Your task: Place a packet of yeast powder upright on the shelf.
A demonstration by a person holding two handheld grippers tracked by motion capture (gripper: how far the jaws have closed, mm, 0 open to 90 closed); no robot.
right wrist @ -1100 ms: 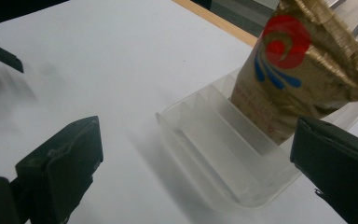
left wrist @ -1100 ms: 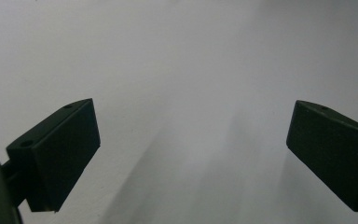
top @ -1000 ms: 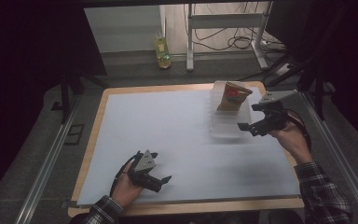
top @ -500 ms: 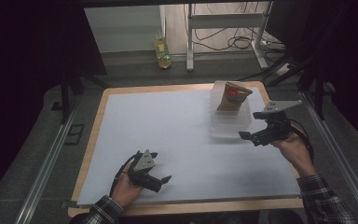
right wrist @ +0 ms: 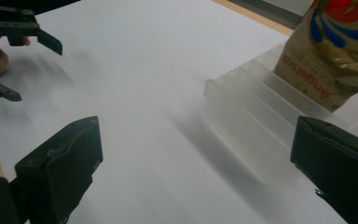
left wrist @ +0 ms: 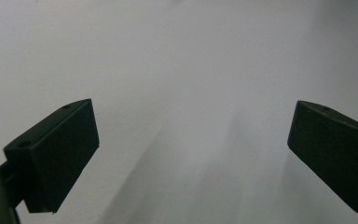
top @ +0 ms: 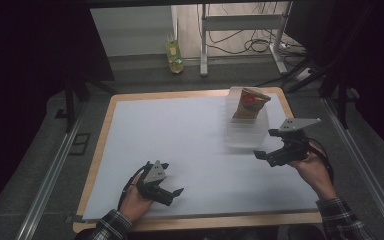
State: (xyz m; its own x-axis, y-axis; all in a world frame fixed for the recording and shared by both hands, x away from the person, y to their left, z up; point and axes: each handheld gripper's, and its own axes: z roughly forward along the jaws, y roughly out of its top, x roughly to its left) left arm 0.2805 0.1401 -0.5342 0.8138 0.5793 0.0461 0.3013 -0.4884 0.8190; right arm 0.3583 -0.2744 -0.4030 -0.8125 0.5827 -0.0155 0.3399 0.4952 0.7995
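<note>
Pulling back toward the near edge, the right gripper [top: 265, 156] is hovering released beside the clear ribbed tray [top: 246, 131]; a brown snack bag [top: 249, 104] is standing upright inside it. The left gripper [top: 172, 191] is resting with jaws apart.

Overhead light falls evenly on the white sheet-covered surface [top: 190, 145] while the surroundings stay near black; the high view is soft and grainy, and both gripper views show smeared grey shadows and blurred foreground.
</note>
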